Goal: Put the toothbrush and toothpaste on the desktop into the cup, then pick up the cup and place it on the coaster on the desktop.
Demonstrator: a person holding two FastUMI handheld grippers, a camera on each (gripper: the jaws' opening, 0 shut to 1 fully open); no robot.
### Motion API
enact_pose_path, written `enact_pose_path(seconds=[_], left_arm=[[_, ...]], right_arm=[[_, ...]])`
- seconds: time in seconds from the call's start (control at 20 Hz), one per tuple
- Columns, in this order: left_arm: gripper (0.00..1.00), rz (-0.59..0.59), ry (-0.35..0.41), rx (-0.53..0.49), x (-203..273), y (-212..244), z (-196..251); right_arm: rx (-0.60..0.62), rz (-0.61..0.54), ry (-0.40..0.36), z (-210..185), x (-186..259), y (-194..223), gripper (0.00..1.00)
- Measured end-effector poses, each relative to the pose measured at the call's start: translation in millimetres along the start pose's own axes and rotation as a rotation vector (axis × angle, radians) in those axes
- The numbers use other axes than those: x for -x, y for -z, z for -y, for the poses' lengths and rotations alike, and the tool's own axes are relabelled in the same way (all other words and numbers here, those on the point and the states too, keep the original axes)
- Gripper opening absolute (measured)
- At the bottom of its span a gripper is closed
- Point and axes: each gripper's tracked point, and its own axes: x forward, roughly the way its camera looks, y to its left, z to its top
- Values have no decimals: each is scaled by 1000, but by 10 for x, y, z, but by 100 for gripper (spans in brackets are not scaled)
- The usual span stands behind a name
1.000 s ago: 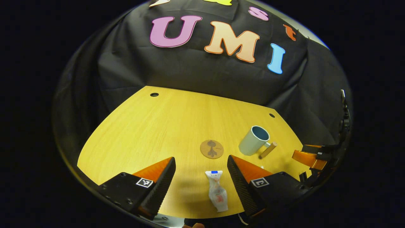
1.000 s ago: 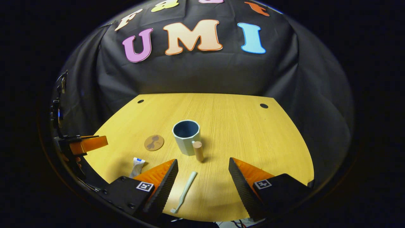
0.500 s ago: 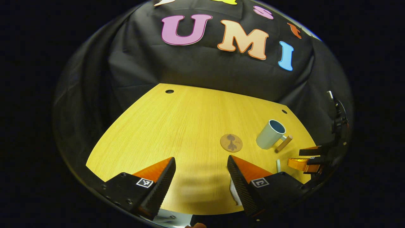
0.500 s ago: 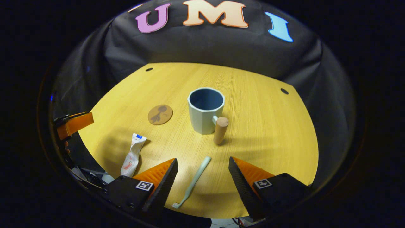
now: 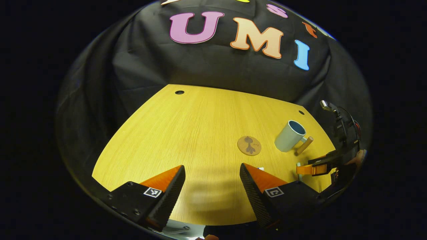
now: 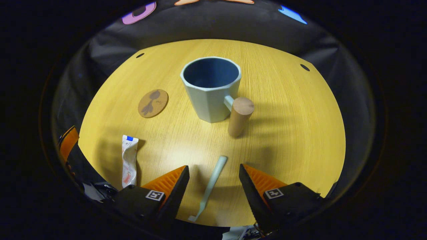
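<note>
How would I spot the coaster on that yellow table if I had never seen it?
Start at the pale blue cup with the wooden handle, upright mid-table. In the right gripper view, look just left of it: the coaster is a flat brown disc with a dark print, lying apart from the cup. The toothpaste tube nearer the edge is white and long; only the coaster is round and flat.

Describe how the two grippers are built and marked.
Both match. The left gripper and right gripper each have two wedge-shaped fingers, orange on top with black ribbed inner pads, on black blocks bearing small square black-and-white tags. In the left gripper view, the right gripper's dark body carries cables.
</note>
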Motion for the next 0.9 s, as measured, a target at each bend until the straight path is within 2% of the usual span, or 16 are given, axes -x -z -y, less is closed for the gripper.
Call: enact_pose_path(seconds=[0.1, 0.15, 0.25, 0.3, 0.35, 0.4, 0.5, 0.55, 0.7, 0.75, 0.8, 0.85, 0.9], left_arm=[[95, -9, -2, 18, -15, 33, -4], [95, -14, -1, 29, -23, 49, -9], [95, -25, -6, 41, -46, 81, -48], [95, -29, -10, 45, -63, 96, -64], [95, -33, -14, 51, -78, 101, -85], [95, -35, -18, 56, -89, 107, -111], [95, -32, -35, 63, -108, 104, -167], [95, -35, -38, 65, -111, 105, -177], [95, -42, -48, 68, -150, 127, -219], [96, -45, -49, 73, -165, 129, -216], [96, -52, -47, 78, -174, 139, -209], [96, -59, -42, 81, -181, 153, -188], [96, -62, -33, 81, -188, 164, -151]], right_arm=[[-23, -29, -10, -40, -52, 16, 77], [-32, -46, -13, -46, -69, 29, 63], [-38, -68, -7, -38, -96, 42, 55], [-38, -78, -3, -28, -108, 48, 55], [-36, -88, 8, -6, -123, 60, 60], [-43, -99, 11, 8, -132, 61, 55], [-51, -125, 11, 9, -177, 101, 37], [-49, -129, 13, 13, -189, 106, 34], [-40, -143, 10, 7, -191, 99, 33], [-34, -150, 6, 8, -197, 101, 38], [-26, -152, 13, 31, -196, 101, 34], [-32, -154, 15, 33, -192, 93, 36], [-37, -155, 16, 48, -206, 95, 27]])
